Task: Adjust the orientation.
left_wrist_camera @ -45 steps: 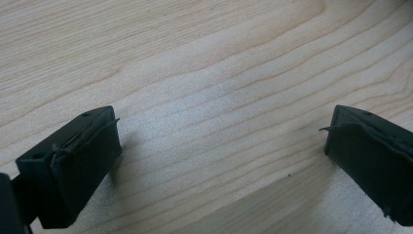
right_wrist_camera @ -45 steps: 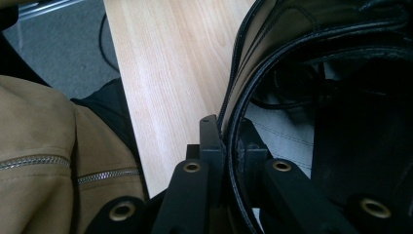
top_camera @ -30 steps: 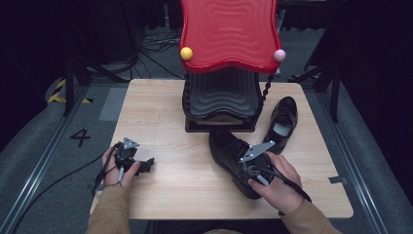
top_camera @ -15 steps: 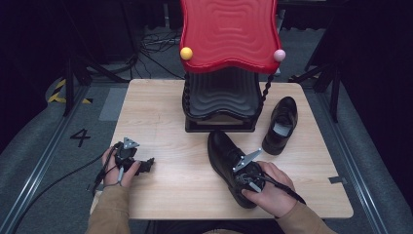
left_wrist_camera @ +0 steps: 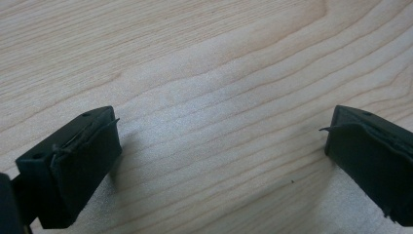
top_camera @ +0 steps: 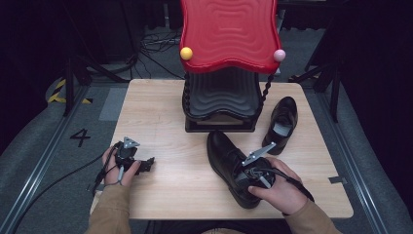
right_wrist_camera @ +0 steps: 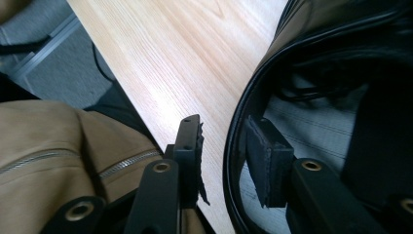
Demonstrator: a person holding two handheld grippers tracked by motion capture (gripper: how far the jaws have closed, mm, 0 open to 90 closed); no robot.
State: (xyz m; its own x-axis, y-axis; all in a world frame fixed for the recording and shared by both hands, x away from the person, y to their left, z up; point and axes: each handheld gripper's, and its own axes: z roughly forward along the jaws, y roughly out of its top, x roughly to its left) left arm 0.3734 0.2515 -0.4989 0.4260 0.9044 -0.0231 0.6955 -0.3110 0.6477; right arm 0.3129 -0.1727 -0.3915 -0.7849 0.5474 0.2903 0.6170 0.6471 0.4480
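Pale wooden worktop, and the right tongs have just been opening: they straddle the rim of the near shoe at its front right, pads off it. Left tongs are spread over bare wood.

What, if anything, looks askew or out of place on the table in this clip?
The two black shoes are not paired. One shoe lies near the table's front edge, its heel rim between the right gripper's fingers, which have just been opening. The other shoe sits apart beside the red-topped rack, angled differently. Nothing looks spilled or damaged.
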